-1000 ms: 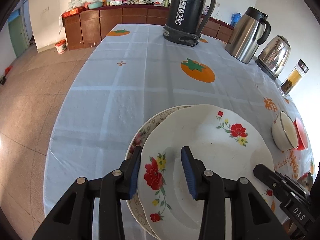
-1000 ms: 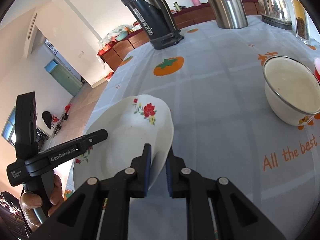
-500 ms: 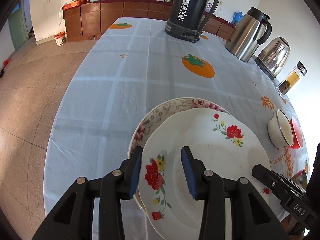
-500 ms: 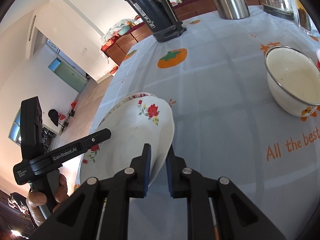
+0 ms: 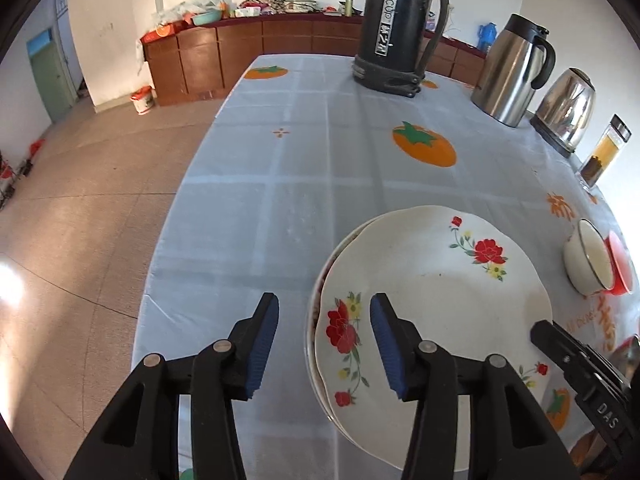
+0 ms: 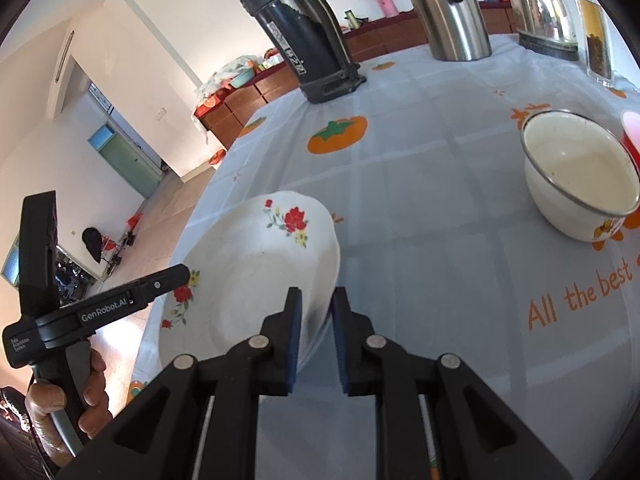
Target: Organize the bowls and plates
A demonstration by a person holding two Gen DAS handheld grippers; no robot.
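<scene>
Left gripper [image 5: 324, 344] has just been opening: its blue pads now stand spread, the rim of the flowered plate [image 5: 432, 300] sits between them but neither pad presses on it, so the left side has let go. A second ago those pads were narrower and close on that same rim. Flowered plate now lies on top of the patterned plate [image 5: 320, 292], only a thin dark-edged sliver of which shows at the left; half a second ago much more of that lower rim was visible, so the top plate has settled nearly centred over it. Right gripper [image 6: 316, 320] has its pads nearly pressed together, pinching the near rim of the flowered plate [image 6: 256, 272]. Judgement: plate stacking is basically done, right-hand release is what remains, then the bowls. Cream bowl [image 6: 580, 176] with metal rim and red bowl [image 6: 632, 136] sit touching each other, well apart from the stack, on the tablecloth [image 5: 280, 200]. Readable text: "GenRobot.AI" on the left gripper body in the right wrist view, "DAS" on the right gripper body in the left wrist view, "All the best" in orange on the tablecloth. Black thermos [image 5: 396, 28] has a white label, lettering unclear.
</scene>
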